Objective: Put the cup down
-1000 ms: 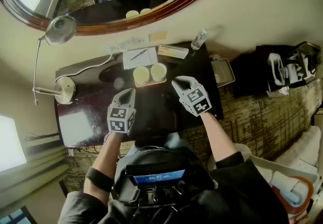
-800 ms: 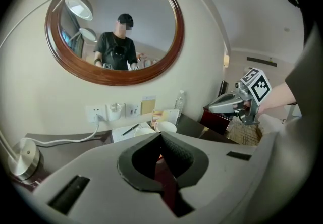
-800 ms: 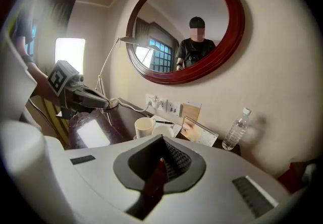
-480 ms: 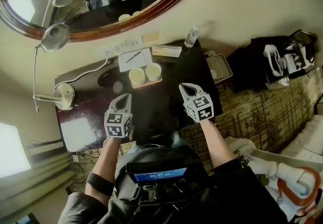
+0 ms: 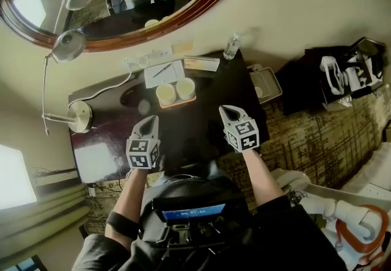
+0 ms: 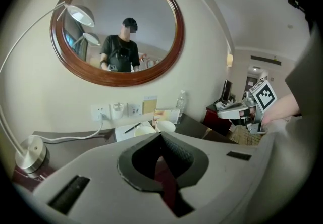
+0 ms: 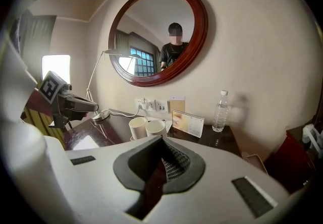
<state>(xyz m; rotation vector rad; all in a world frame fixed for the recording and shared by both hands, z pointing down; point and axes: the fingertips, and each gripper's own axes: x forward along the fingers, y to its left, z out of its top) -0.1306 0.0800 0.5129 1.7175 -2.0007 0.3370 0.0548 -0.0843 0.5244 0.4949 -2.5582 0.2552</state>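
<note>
Presently noted: one cup (image 5: pixel 166 93) and a second cup (image 5: pixel 186 87) upright, side by side on a small tray (image 5: pixel 182 102) toward the rear of the tabletop (image 5: pixel 189 132), just beside a notepad (image 5: pixel 164 72). Found left gripper (image 5: pixel 150 119) jaws together, nothing between. Found right gripper (image 5: pixel 225 110) jaws likewise together, empty. Observed both grippers over the near half, apart from the cups.

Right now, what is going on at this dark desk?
A person holds a two-jaw gripper in each hand above the dark glossy desk. The left gripper and the right gripper are both shut and empty. Two cream round cups stand upright side by side on a small flat tray at the desk's back, apart from both grippers. The cup seems already put down.
</note>
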